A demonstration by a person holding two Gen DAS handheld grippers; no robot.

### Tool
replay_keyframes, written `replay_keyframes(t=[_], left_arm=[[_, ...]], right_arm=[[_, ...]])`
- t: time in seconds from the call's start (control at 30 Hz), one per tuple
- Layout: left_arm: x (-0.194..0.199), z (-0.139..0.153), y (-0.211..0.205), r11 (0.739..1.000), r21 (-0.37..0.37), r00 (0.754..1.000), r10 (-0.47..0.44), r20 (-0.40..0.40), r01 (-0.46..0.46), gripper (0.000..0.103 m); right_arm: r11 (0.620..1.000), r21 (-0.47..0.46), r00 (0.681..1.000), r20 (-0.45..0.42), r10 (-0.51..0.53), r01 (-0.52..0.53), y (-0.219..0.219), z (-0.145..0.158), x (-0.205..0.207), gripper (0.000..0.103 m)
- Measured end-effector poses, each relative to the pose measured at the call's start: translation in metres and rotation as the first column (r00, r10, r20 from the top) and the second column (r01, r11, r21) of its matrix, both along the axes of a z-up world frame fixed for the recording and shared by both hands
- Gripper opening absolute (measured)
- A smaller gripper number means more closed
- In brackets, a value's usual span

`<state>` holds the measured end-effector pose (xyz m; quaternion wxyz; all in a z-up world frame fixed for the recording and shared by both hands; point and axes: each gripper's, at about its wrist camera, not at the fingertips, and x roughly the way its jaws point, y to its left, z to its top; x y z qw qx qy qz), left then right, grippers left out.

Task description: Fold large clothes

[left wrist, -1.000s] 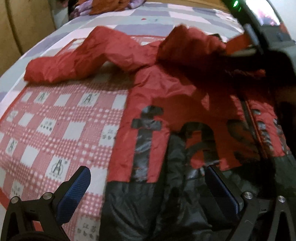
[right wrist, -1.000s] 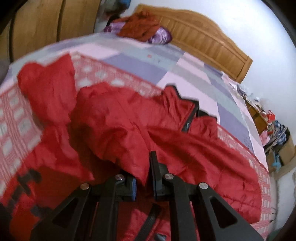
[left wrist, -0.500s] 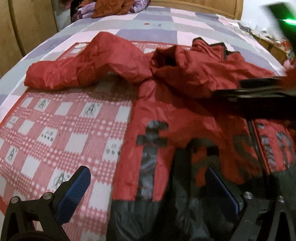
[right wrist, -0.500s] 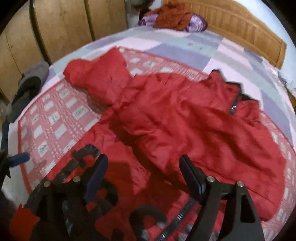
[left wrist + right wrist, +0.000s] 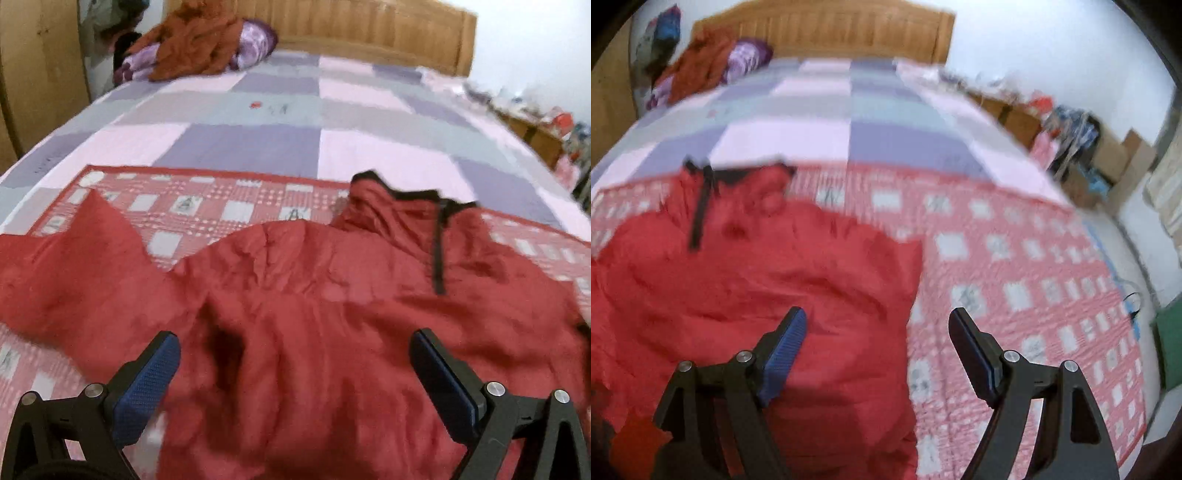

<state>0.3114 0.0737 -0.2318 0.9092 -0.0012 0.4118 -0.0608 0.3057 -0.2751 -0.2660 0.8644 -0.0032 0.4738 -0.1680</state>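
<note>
1. The red-and-white checked blanket (image 5: 236, 210) spread across the bed carries a small printed emblem in each white square; the emblems are too blurred to read in either wrist view.
2. The pale patchwork bedsheet of lilac, pink and grey squares (image 5: 280, 110) has a small red mark with faint grey strokes beside it; no letters can be made out there.
3. The red padded jacket (image 5: 332, 295) shows no readable lettering.

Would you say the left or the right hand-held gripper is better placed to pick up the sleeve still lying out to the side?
Probably left. The left hand-held gripper stands open over the red jacket, with the spread sleeve beside it; the right hand-held gripper sees only the jacket's other edge.
</note>
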Motion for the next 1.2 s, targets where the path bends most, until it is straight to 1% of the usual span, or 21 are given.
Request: replay_keyframes(t=[0.03,0.07,0.1,0.13,0.2,0.3,0.37,0.47,0.53,0.63,0.67,0.7,0.73,0.8,0.87,0.97,1.03,1.07,1.13,1.17,1.2], left_arm=[[0.012,-0.013,-0.001,0.999,0.031,0.999,0.028,-0.037,-0.027,0.102],[0.025,-0.035,0.005,0.993,0.085,0.990,0.090,-0.111,-0.081,0.102],[0.030,-0.051,0.015,0.989,0.098,0.979,0.124,-0.160,-0.109,0.103],[0.029,-0.068,0.031,0.992,0.050,0.971,0.126,-0.205,-0.118,0.103],[0.015,-0.074,0.039,0.996,0.035,0.980,0.088,-0.178,-0.083,0.103],[-0.005,-0.067,0.027,0.993,0.116,0.991,0.044,-0.130,-0.028,0.103],[-0.013,-0.054,0.026,0.996,0.083,0.992,0.052,-0.116,-0.043,0.102],[-0.021,-0.028,0.018,0.999,0.011,0.998,0.044,-0.033,-0.044,0.102],[-0.013,-0.021,0.008,1.000,0.000,1.000,0.031,-0.006,-0.031,0.102],[0.011,-0.037,-0.003,0.996,0.065,0.996,0.058,-0.071,-0.054,0.102],[0.019,-0.049,-0.002,0.992,0.096,0.989,0.090,-0.114,-0.079,0.102],[0.026,-0.066,0.008,0.991,0.092,0.977,0.114,-0.182,-0.098,0.103],[0.029,-0.078,0.018,0.995,0.030,0.969,0.101,-0.225,-0.097,0.103],[0.022,-0.077,0.016,0.997,0.052,0.979,0.071,-0.192,-0.063,0.103],[0.015,-0.075,0.007,0.996,0.085,0.984,0.037,-0.174,-0.022,0.103],[0.007,-0.075,0.003,0.996,0.078,0.984,0.050,-0.169,-0.037,0.103],[0.001,-0.075,0.004,0.996,0.064,0.984,0.067,-0.165,-0.058,0.103],[-0.003,-0.076,0.005,0.996,0.058,0.984,0.071,-0.161,-0.063,0.103],[-0.008,-0.080,0.008,0.997,0.054,0.985,0.067,-0.157,-0.059,0.103],[-0.008,-0.081,0.010,0.997,0.054,0.985,0.059,-0.159,-0.051,0.103],[-0.005,-0.081,0.010,0.998,0.049,0.986,0.050,-0.161,-0.043,0.103]], right_arm=[[0.999,0.009,0.998,-0.054,0.035,-0.035,0.003,-0.017,0.000,0.082],[0.998,-0.012,0.993,-0.098,0.065,-0.066,0.005,-0.029,-0.002,0.082],[0.993,-0.047,0.986,-0.127,0.104,-0.110,0.009,-0.040,-0.009,0.082],[0.986,-0.059,0.983,-0.104,0.152,-0.159,0.008,-0.044,-0.023,0.082],[0.983,-0.030,0.983,-0.053,0.177,-0.179,-0.001,-0.042,-0.042,0.082],[0.987,0.011,0.986,-0.036,0.161,-0.161,-0.008,-0.035,-0.049,0.082],[0.988,-0.015,0.988,-0.002,0.152,-0.152,-0.006,-0.022,-0.051,0.082],[0.984,-0.012,0.976,0.126,0.178,-0.178,0.004,0.007,-0.049,0.082],[0.976,0.019,0.967,0.143,0.213,-0.217,0.015,0.016,-0.034,0.082],[0.954,0.124,0.961,0.082,0.263,-0.272,0.023,0.003,0.005,0.082],[0.956,0.115,0.963,0.031,0.269,-0.270,0.021,-0.009,0.016,0.082],[0.970,0.041,0.967,-0.076,0.242,-0.239,0.008,-0.032,0.032,0.082],[0.976,0.043,0.971,-0.098,0.219,-0.216,-0.006,-0.040,0.038,0.082],[0.989,0.101,0.990,-0.084,0.118,-0.109,-0.044,-0.042,0.043,0.083],[0.997,0.041,0.994,-0.082,0.073,-0.070,-0.057,-0.039,0.041,0.083],[0.998,-0.041,0.997,-0.054,0.054,-0.056,-0.050,-0.026,0.028,0.083],[0.993,-0.086,0.996,0.011,0.088,-0.086,-0.028,-0.008,0.014,0.083],[0.990,-0.050,0.989,0.059,0.135,-0.132,-0.014,0.002,0.003,0.083],[0.974,-0.014,0.970,0.086,0.228,-0.228,0.009,0.003,-0.015,0.083],[0.968,-0.043,0.967,0.053,0.251,-0.249,0.016,-0.006,-0.020,0.083],[0.967,-0.061,0.969,-0.031,0.246,-0.247,0.014,-0.026,-0.025,0.083]])
